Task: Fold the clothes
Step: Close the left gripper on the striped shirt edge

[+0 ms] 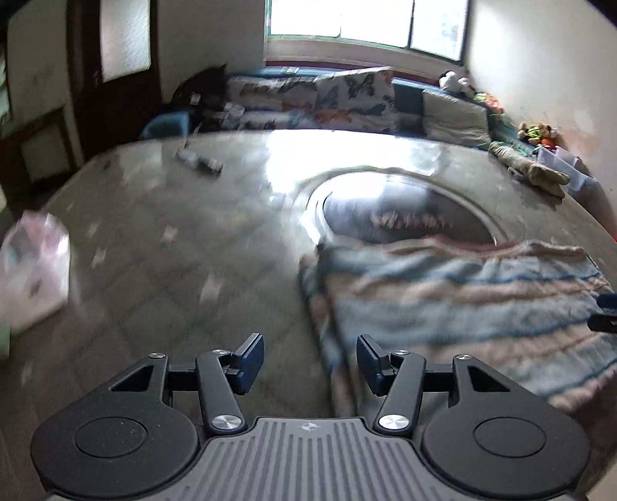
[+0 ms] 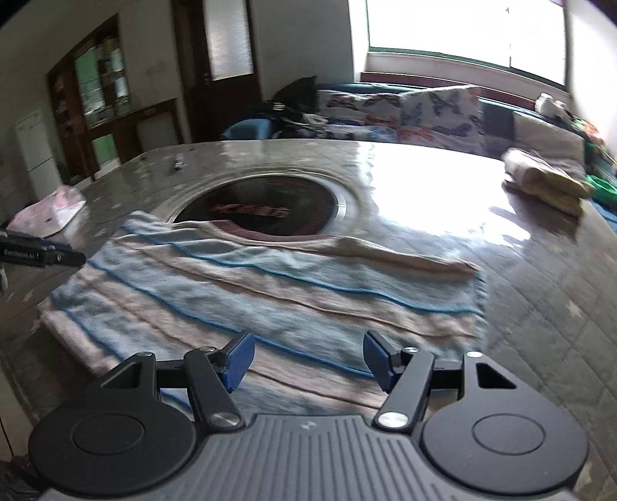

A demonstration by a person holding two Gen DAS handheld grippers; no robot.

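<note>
right wrist view is showing the right gripper (image 2: pixel 308 360) hovering half open and empty over a striped knit garment (image 2: pixel 270 285) lying folded on the table (image 2: pixel 540 308). left gripper (image 1: pixel 310 364) is also gaping empty beside its left edge. soft, light, floppy; probably best pinched at corners.

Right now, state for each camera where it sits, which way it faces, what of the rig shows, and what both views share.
Left wrist: rides the left gripper, angled down across the table toward the window; its open jaws show, nothing between them, and the right gripper's tip at the right edge.
Right wrist: rides the right gripper, over the striped cloth, facing the window; open jaws show, and the left gripper's tip at the left edge.
Shared: striped cloth, the table's dark round inset, butterfly cushions.
</note>
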